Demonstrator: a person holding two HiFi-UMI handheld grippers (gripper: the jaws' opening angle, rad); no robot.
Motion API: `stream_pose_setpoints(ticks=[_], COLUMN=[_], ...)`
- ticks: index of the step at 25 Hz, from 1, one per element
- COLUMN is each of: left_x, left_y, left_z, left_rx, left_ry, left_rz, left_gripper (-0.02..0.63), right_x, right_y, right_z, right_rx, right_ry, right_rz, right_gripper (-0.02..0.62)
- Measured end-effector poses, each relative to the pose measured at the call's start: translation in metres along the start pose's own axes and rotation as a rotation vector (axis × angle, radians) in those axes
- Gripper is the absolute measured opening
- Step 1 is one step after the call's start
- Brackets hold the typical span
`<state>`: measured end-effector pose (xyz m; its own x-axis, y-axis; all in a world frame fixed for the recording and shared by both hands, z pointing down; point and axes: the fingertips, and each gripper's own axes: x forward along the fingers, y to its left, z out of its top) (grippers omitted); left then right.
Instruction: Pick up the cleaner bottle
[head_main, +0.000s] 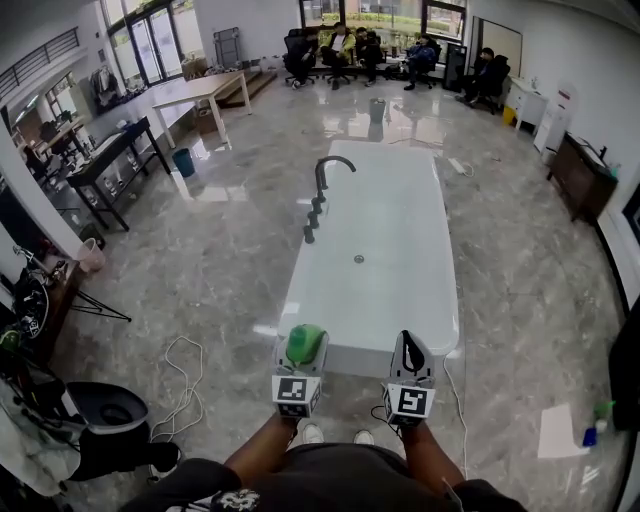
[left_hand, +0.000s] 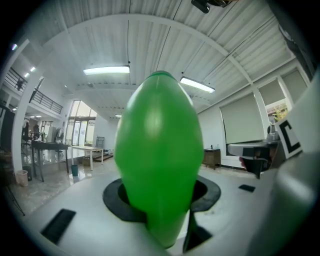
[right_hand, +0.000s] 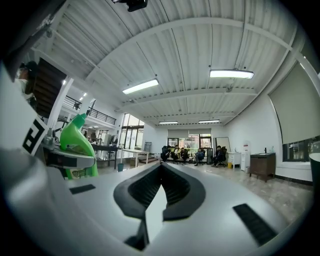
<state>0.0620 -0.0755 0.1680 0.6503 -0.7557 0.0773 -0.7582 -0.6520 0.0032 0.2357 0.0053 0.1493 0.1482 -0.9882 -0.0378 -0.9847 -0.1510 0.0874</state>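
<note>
The cleaner bottle (head_main: 305, 343) is bright green, and my left gripper (head_main: 301, 362) is shut on it, held level in the air just before the near end of the white bathtub (head_main: 372, 270). In the left gripper view the green bottle (left_hand: 160, 155) fills the middle, pinched between the black pads (left_hand: 116, 202). My right gripper (head_main: 411, 345) hangs beside it on the right with its jaws shut and nothing between them. The right gripper view shows its tips (right_hand: 159, 186) meeting, with the bottle (right_hand: 77, 145) off to the left.
A black faucet (head_main: 326, 175) stands on the tub's left rim. A white cable (head_main: 185, 385) loops on the marble floor at left, near a black bin (head_main: 106, 406). Tables (head_main: 200, 92) line the left side, and seated people (head_main: 345, 45) are at the far end.
</note>
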Motion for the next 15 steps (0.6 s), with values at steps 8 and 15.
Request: stream_pose_setpoints(ticks=[8,15], left_x=[0.002,0.001], left_y=[0.012,0.029], left_z=[0.000,-0.008], left_rx=[0.004,0.003], left_ry=[0.009,0.013], left_rz=[-0.002,-0.007], left_gripper=[0.183,0.183], right_x=[0.007,0.013], right_y=[0.010,0.026], right_z=[-0.005,-0.013], right_rx=[-0.005,-0.011], right_ry=[0.024,0.034], right_rz=[0.001,-0.003], right_gripper=[0.015,0.015])
